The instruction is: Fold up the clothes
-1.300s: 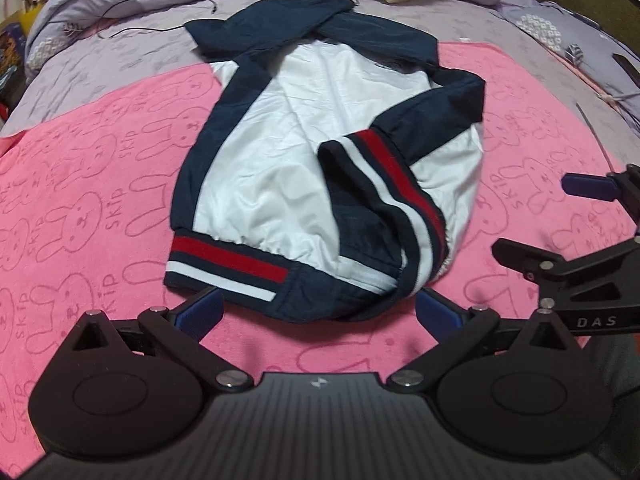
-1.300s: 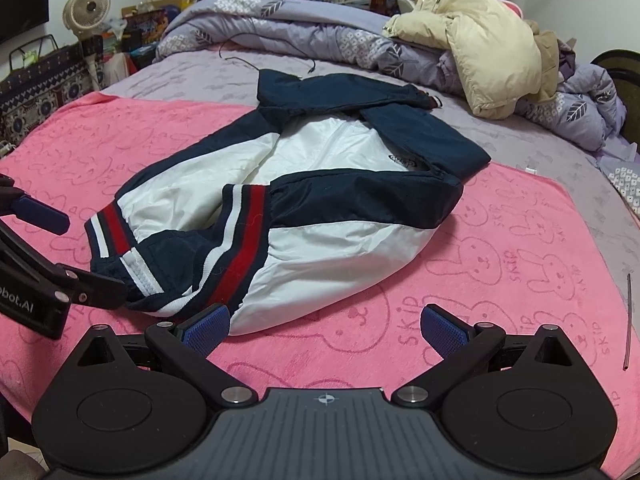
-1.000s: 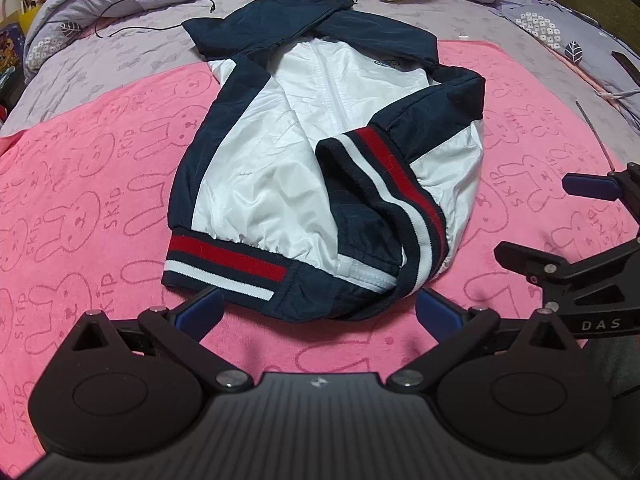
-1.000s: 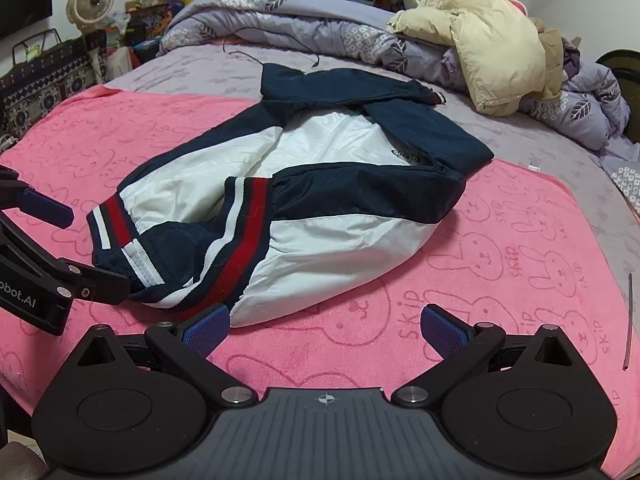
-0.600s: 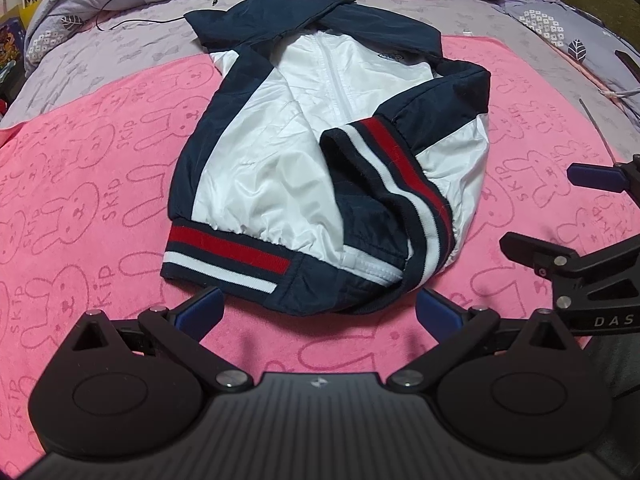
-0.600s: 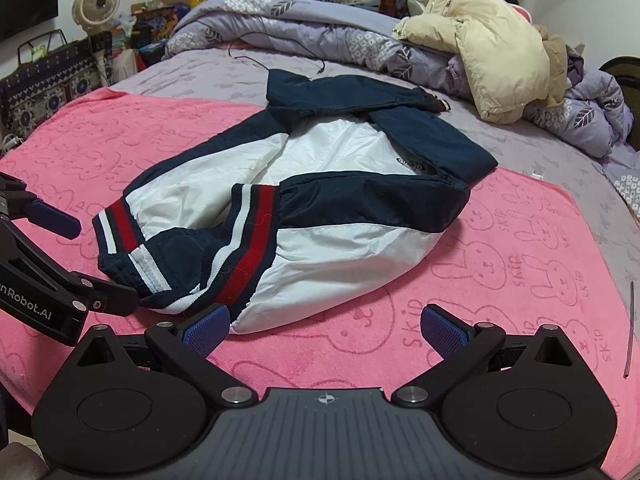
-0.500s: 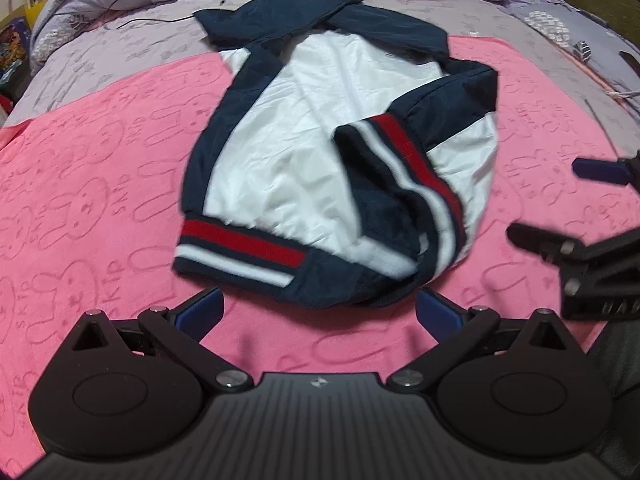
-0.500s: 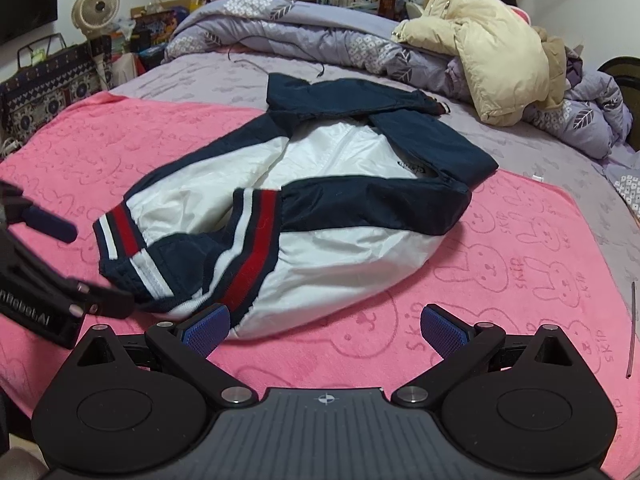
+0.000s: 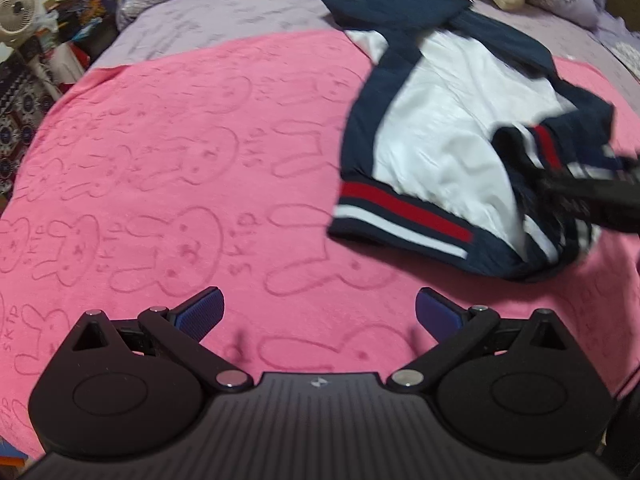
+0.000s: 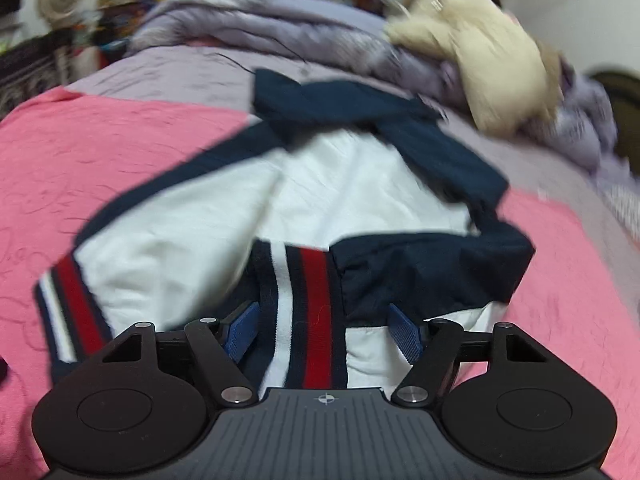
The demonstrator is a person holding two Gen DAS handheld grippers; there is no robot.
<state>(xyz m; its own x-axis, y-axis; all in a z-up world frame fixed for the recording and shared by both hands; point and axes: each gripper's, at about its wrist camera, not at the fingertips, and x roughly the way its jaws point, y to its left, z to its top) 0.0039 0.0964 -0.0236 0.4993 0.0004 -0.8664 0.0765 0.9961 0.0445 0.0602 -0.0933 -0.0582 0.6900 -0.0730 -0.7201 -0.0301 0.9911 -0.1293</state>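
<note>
Broadly, bed (image 9: 208, 16) with lilac sheet carries a pink bunny-print blanket (image 9: 168, 168); 1 navy-and-white jacket (image 9: 440, 132) lies on the blanket, its hood end reaching onto the lilac sheet. Jacket is partly folded: 1 sleeve is laid across the white body, and its red-white-navy striped cuff (image 10: 308, 312) points toward the near hem. Hem band (image 9: 404, 212) shows the same stripes. A cream padded coat (image 10: 492, 60) sits on a heaped lilac duvet (image 10: 280, 28) beyond the jacket.

Right gripper (image 10: 322, 330): fingers spread wide, 1 on each side of the striped cuff, not closed on it; contact with fabric cannot be judged because of blur. Left gripper (image 9: 318, 312): fingers released and wide apart, over bare blanket, well left of the jacket hem, holding nothing.
</note>
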